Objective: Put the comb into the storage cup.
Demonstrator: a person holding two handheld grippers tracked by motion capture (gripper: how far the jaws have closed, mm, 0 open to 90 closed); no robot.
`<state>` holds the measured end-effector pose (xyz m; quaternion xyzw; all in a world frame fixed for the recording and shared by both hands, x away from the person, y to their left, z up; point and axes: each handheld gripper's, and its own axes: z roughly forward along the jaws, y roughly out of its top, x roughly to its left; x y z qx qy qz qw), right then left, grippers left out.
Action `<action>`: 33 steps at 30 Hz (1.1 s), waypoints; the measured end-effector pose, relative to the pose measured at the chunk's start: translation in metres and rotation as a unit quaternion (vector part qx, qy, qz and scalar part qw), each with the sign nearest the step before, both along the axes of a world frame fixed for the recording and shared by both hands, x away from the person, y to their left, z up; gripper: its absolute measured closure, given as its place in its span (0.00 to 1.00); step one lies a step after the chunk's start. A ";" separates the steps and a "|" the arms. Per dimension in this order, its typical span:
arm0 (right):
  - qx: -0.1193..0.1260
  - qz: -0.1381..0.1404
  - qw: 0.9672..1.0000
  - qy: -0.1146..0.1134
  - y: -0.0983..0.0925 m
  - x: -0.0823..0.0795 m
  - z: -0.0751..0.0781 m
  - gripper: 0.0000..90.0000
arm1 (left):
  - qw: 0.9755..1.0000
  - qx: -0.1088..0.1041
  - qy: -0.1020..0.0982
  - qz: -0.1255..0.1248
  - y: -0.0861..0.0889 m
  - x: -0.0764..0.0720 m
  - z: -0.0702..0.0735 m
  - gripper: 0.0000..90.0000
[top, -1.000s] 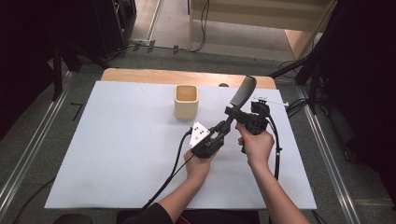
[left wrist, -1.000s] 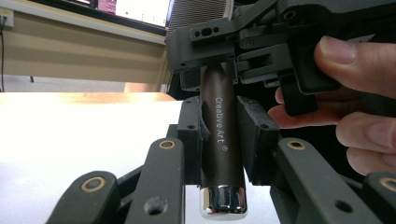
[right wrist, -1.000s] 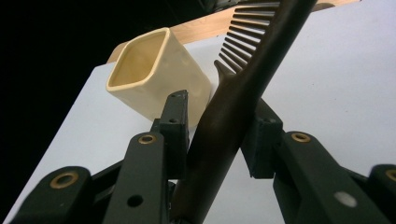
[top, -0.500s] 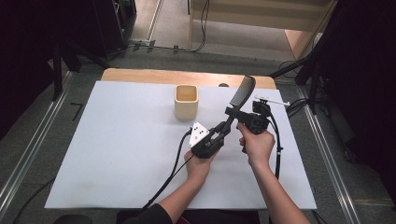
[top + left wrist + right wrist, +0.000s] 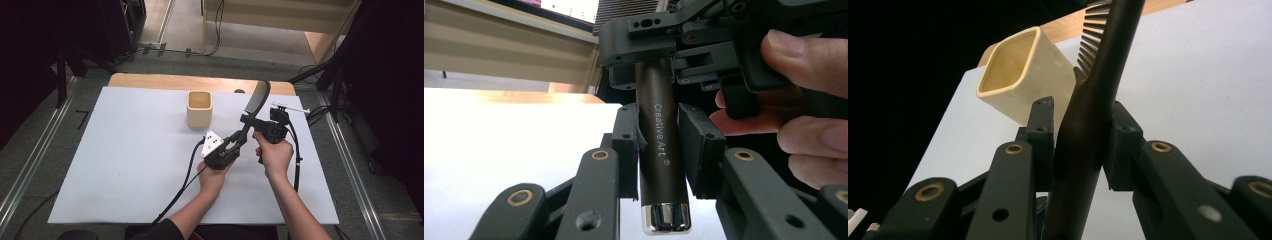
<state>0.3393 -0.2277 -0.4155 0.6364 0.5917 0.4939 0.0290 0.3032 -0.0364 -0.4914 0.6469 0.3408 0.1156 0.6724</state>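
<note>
High view: dark hairbrush (image 5: 254, 107) held tilted above white mat (image 5: 125, 165), near cream cup (image 5: 199, 108), betw. both grippers. Left gripper (image 5: 658, 145) view: jaws at handle w/ "Creative Art" lettering, left pad touching, right w/ slim gap; can't tell if gripped. Right gripper (image 5: 1082, 145) view: just been closing, now clamped on handle, bristles beside cup.

You had a cream, square-mouthed ceramic cup (image 5: 199, 108) standing upright on the white table sheet (image 5: 125, 165), at about eleven o'clock from its centre. A small white stick-like piece (image 5: 290, 106) lay at two o'clock, near the wooden tabletop's far edge (image 5: 150, 80).
</note>
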 end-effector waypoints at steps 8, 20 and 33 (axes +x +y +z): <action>0.002 0.000 1.000 0.003 -0.003 0.000 0.000 0.77 | 1.000 0.000 0.002 -0.008 0.000 0.000 0.001 0.77; -0.031 -0.006 0.999 -0.008 -0.005 0.001 -0.002 0.77 | 0.999 0.005 0.030 -0.020 0.007 0.006 0.005 0.57; -0.063 -0.014 0.998 -0.020 -0.005 0.001 -0.003 0.77 | 0.995 0.066 0.053 -0.045 0.017 0.015 0.016 0.51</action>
